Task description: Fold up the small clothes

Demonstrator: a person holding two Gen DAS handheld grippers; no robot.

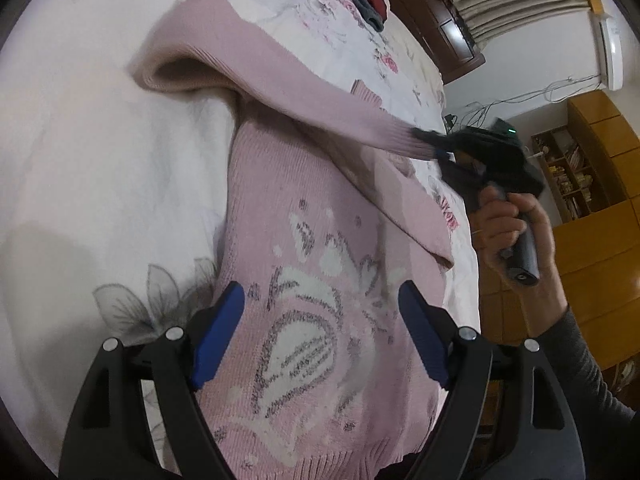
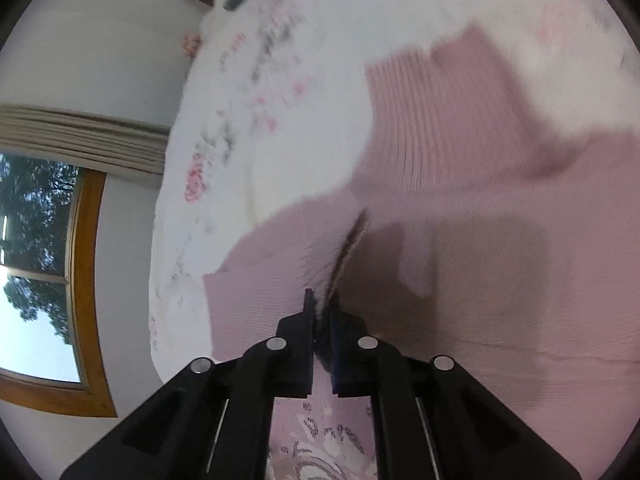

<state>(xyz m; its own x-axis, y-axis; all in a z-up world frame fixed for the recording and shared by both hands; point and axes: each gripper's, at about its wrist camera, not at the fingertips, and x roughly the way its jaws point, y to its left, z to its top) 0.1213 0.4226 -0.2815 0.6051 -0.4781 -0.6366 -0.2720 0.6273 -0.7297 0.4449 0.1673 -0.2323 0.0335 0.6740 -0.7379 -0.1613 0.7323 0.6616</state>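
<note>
- The pink sweater (image 1: 320, 320) lies on the bed (image 1: 100, 160), spread over a white floral bedspread, its knitted white-and-grey motif facing up and its ribbed hem towards the left wrist camera.
- The left hand-held gripper (image 1: 320, 332) hovers over the lower body of the sweater with its blue pads (image 1: 218, 336) spread wide on either side of the motif; it holds nothing.
- The right hand-held gripper (image 2: 322, 320) is clamped nearly closed on an edge of the sleeve (image 1: 288, 80), a thin ridge of knit pinched between its fingers (the left view shows the sleeve pulled taut from the shoulder to that gripper, lifted clear of the body).
- The person's hand (image 1: 516, 220) grips the handle of the right tool at the bed's edge.
- My read is that the sleeve is being carried across for a fold.
- Risks from here: the pinch takes only a narrow strip of cuff, so a hard pull could slip it free and drop the sleeve in a heap.
- With nothing pinning the body, drag on the sleeve could shift or bunch the whole sweater, leaving a crooked fold.
- The stretchy knit may also spring back once let go.
</note>
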